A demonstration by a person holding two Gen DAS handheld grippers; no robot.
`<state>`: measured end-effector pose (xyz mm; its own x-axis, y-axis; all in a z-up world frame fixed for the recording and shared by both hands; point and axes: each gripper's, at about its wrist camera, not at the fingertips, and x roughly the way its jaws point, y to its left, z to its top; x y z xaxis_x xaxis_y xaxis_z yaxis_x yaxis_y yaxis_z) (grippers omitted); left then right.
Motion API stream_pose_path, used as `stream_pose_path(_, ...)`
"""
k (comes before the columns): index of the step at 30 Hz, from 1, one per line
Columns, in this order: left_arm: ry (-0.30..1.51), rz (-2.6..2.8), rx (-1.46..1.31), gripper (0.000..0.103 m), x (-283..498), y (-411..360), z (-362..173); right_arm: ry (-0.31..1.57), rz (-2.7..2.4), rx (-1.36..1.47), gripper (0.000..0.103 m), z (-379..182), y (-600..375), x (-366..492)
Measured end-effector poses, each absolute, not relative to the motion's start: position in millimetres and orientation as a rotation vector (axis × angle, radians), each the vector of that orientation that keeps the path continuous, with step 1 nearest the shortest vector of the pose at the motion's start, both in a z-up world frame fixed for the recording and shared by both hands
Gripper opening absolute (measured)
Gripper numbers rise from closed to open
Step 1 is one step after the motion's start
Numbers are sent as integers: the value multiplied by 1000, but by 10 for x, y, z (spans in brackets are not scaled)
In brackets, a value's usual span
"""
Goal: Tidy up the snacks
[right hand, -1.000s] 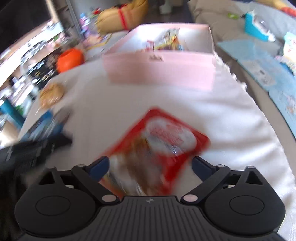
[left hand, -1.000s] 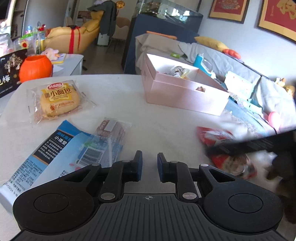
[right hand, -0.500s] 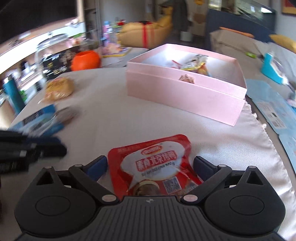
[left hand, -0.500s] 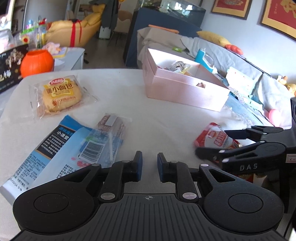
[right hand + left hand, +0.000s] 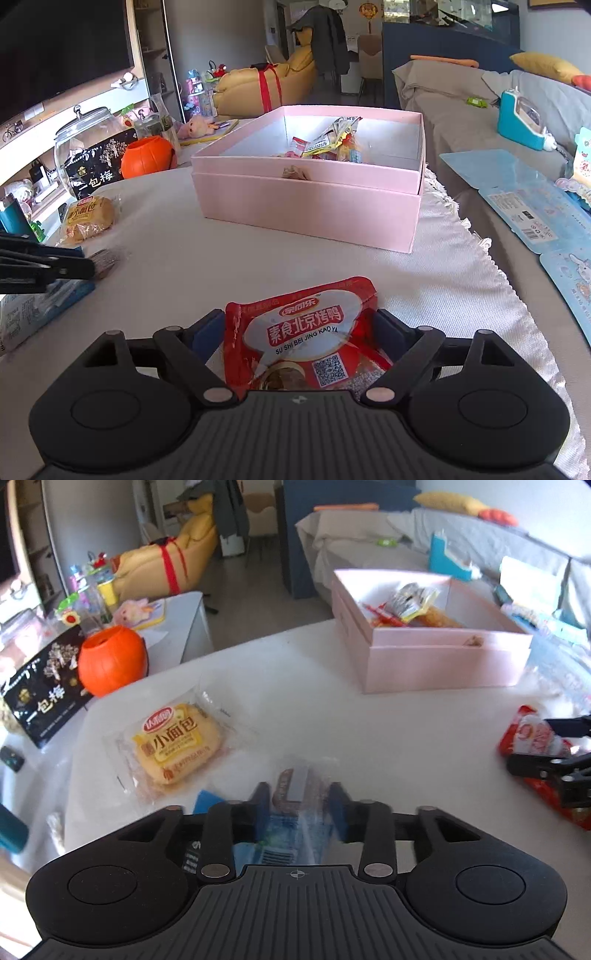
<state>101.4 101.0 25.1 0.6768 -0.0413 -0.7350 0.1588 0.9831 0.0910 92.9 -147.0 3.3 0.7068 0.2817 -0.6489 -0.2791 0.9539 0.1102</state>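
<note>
Clear packet (image 5: 301, 794) blurred, btwn pads.

black ribbed left gripper (image 5: 300, 805) — blue-padded jaws, silver pivot screws.

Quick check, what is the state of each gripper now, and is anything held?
Left gripper: open, jaws just opened, clear snack packet between them, not gripped.
Right gripper: jaws just closing around red snack pouch; grip cannot be told.
</note>
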Motion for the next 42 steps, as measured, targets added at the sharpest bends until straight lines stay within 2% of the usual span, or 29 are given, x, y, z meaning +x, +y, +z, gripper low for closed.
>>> stream_pose_path(3, 867, -105, 187, 49, 1102, 962, 182, 723, 317, 6, 89, 35, -1470, 922)
stream_pose_path(7, 868, -114, 155, 49, 1163, 1014, 158, 725, 316, -1, 91, 35, -1450, 914)
stream_pose_path(11, 867, -120, 100, 44, 1161, 1060, 145, 728, 319, -10, 92, 35, -1433, 916)
stream_pose_path(15, 872, -217, 39, 43, 1030, 878, 163, 732, 329, -14, 96, 34, -1437, 918)
stream_pose_path(18, 845, -264, 83, 44, 885, 650, 136, 751, 361, -11, 103, 26, -1444, 944)
stream_pose_path(26, 730, -218, 60, 44, 628, 593, 25, 775, 383, -123, 103, 21, -1346, 899)
stream_pose_path(27, 733, -219, 60, 44, 624, 594, 31, 777, 382, -117, 101, 25, -1355, 901)
stream_pose_path(28, 738, -221, 57, 44, 620, 591, 41, 776, 370, -113, 91, 37, -1361, 893)
stream_pose_path(29, 743, -226, 48, 44, 615, 601, 50, 771, 351, -121, 88, 63, -1360, 875)
stream_pose_path(31, 747, -235, 13, 44, 608, 651, 55, 772, 366, -108, 72, 143, -1398, 825)
stream_pose_path(32, 746, -237, -4, 44, 602, 674, 51, 770, 376, -91, 68, 195, -1431, 796)
stream_pose_path(33, 745, -237, -20, 44, 594, 691, 49, 769, 382, -85, 45, 248, -1455, 765)
stream_pose_path(36, 739, -232, -41, 44, 557, 698, 38, 744, 378, -74, 35, 416, -1531, 693)
stream_pose_path(37, 737, -232, -37, 44, 540, 691, 34, 741, 383, -71, 34, 467, -1553, 680)
stream_pose_path(39, 737, -235, -19, 44, 501, 670, 32, 742, 394, -86, 37, 513, -1580, 649)
stream_pose_path(41, 746, -238, -11, 43, 475, 655, 43, 759, 401, -109, 62, 503, -1577, 609)
stream_pose_path(42, 752, -238, -9, 43, 467, 648, 49, 768, 406, -113, 79, 478, -1572, 588)
